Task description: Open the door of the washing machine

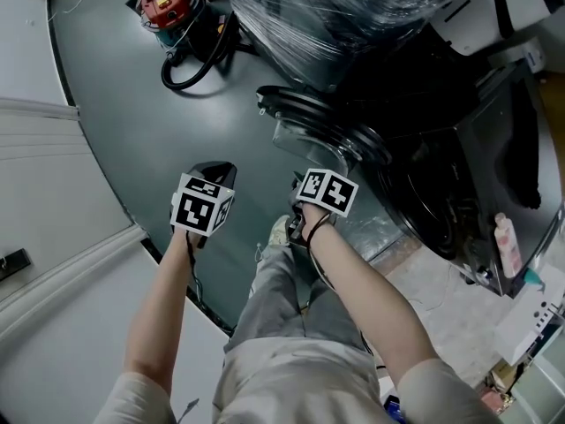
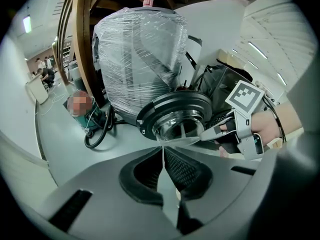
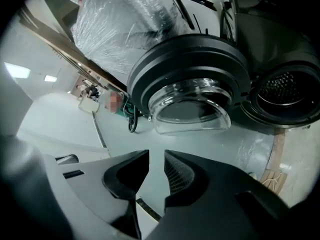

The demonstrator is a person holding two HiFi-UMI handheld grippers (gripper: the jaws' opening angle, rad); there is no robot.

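The washing machine (image 1: 459,148) stands at the right with its round door (image 1: 309,117) swung out over the floor. The door's black ring (image 3: 190,69) and clear glass bowl (image 3: 190,111) fill the right gripper view, and the dark drum opening (image 3: 287,91) shows beside them. My right gripper (image 3: 156,156) is open with nothing between its pads, just below the glass bowl and apart from it. My left gripper (image 2: 162,151) is shut on nothing, further left, pointing at the door (image 2: 175,109). The right gripper (image 2: 210,133) shows in that view next to the glass.
A large plastic-wrapped bundle (image 1: 344,7) stands behind the door. A red machine (image 1: 168,3) with a black hose (image 1: 199,64) sits on the floor at the back left. A white curved wall (image 1: 44,175) runs along the left. My leg and shoe (image 1: 281,232) are below the door.
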